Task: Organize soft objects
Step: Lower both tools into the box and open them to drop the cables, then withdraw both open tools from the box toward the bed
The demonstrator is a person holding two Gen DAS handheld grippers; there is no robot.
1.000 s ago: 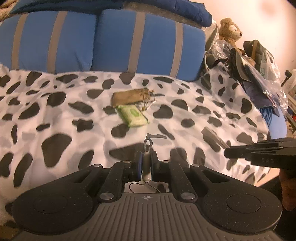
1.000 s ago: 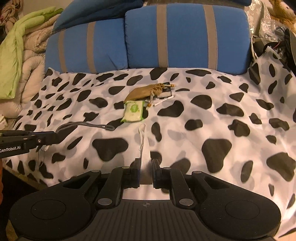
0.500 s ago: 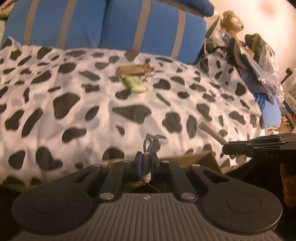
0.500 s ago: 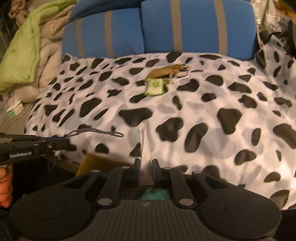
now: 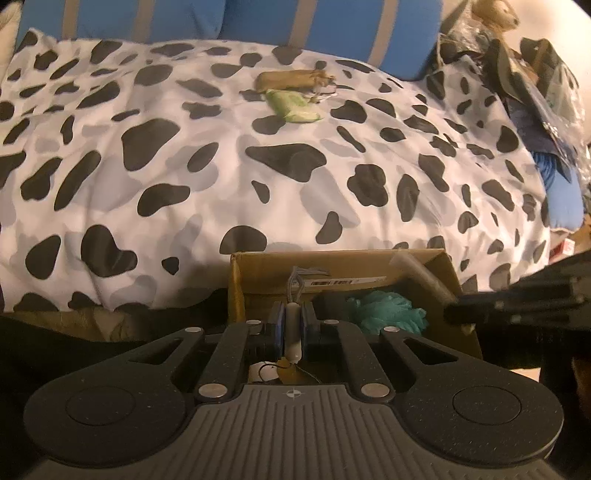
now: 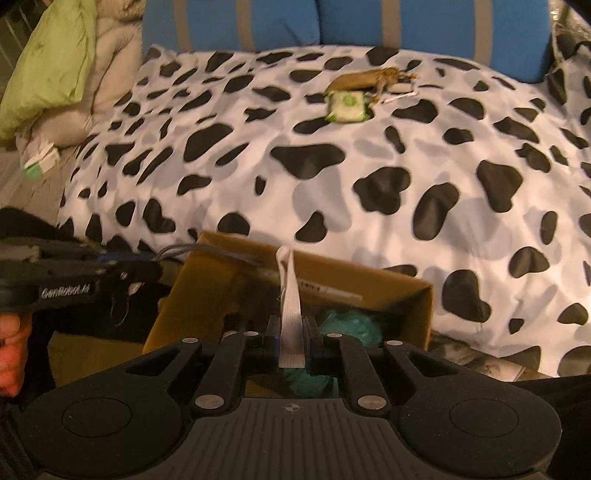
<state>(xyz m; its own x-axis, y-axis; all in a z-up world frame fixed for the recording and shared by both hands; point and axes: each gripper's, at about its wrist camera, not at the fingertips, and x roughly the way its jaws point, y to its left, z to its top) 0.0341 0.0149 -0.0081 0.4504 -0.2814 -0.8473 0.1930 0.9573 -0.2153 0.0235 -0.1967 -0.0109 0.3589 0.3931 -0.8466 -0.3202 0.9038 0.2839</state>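
- Ahead of both my claws spreads a cow-print blanket [image 5: 207, 177], white with black patches, over a bed.
- Past it, farthest from me, stand two blue cushions [image 6: 436, 22] with grey stripes; off to my left lies a green and cream quilt [image 6: 55, 62].
- Far out on the blanket lie one green packet [image 6: 348, 107] and one tan pouch [image 6: 364, 79], touching.
- Right under my claws sits one open cardboard box [image 6: 424, 306], with one teal fluffy thing [image 5: 384, 310] inside and a barcode label too small to read.
- My left claw [image 5: 292, 325] is easing apart, with a grey corded piece [image 5: 293, 295] between its pads.
- My right claw [image 6: 291, 341] is clamped on a white strap [image 6: 290, 295], over the box.
- The left claw's side reads "GenRobot.AI".
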